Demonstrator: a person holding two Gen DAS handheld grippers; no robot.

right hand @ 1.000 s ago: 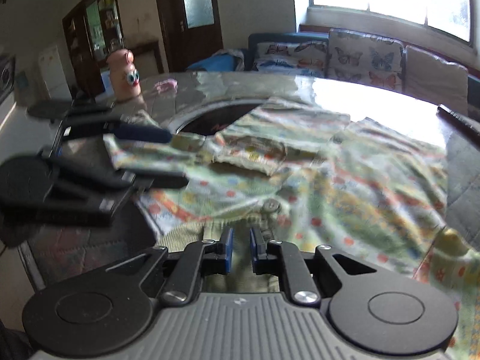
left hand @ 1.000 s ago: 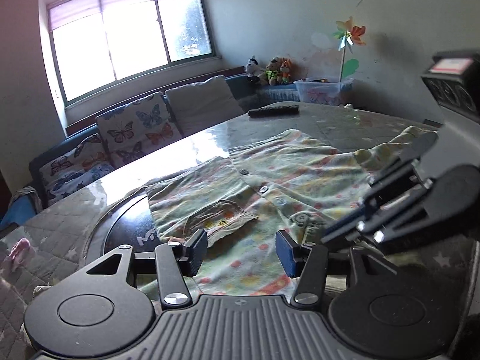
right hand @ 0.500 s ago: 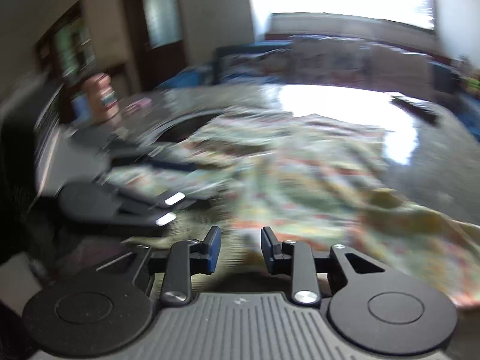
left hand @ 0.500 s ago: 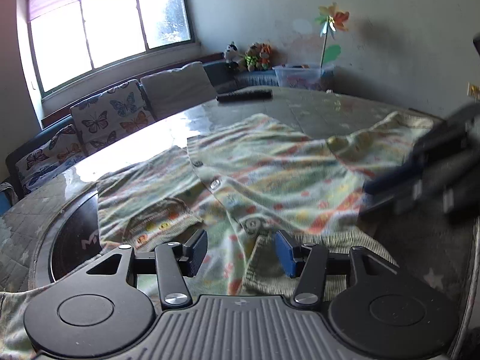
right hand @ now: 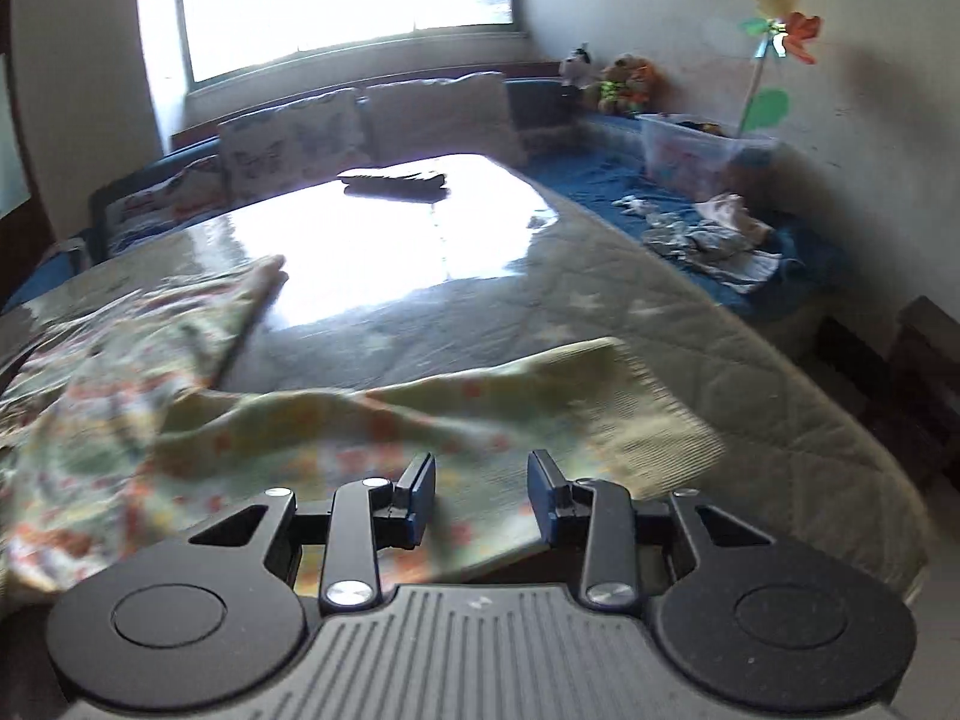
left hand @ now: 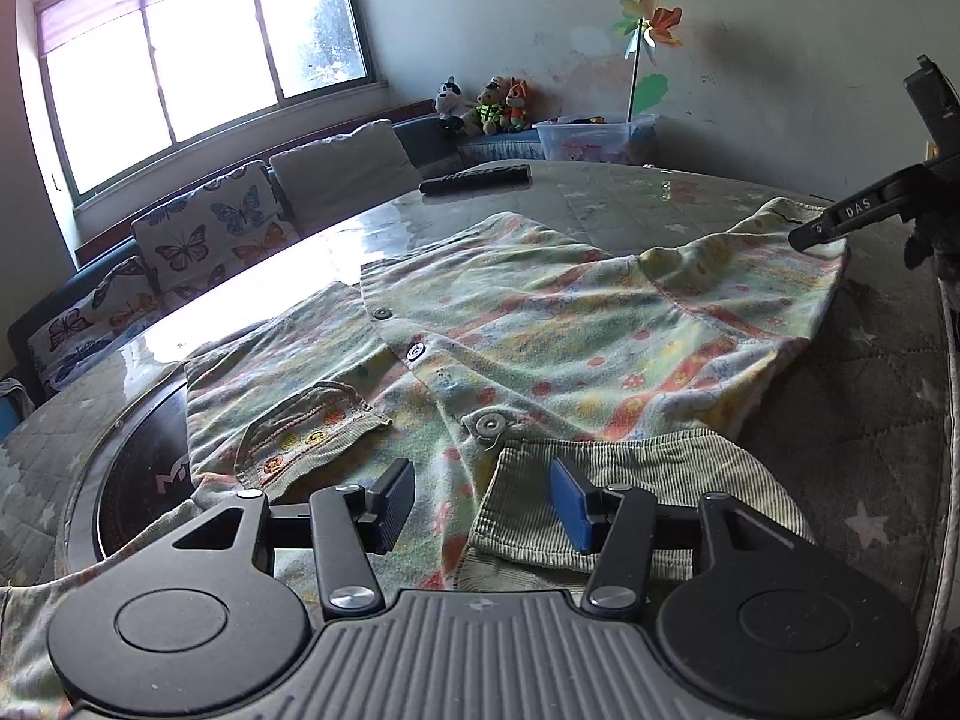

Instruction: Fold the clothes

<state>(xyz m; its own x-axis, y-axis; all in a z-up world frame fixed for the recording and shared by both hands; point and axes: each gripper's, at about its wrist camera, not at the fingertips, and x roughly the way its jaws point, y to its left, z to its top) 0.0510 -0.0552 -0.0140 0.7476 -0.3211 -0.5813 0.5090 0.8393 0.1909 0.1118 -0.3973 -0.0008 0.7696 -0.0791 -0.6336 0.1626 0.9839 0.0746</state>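
Left wrist view: clear plastic bin (left hand: 594, 137) of toys beside pinwheel (left hand: 645, 30).

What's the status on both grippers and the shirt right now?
Left gripper open, low over the corduroy collar. Right gripper open over the sleeve. Floral button shirt spread flat, unfolded. Remote control far across the table, clear of it.

Bright window (left hand: 198, 66) above cushioned sofa (left hand: 210, 234), stained wall (left hand: 750, 60).

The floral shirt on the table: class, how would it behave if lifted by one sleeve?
The floral shirt would probably droop limply; it already lies in soft wrinkles. It looks thin, so likely light. Its sleeve overhangs the table edge and might slide off.
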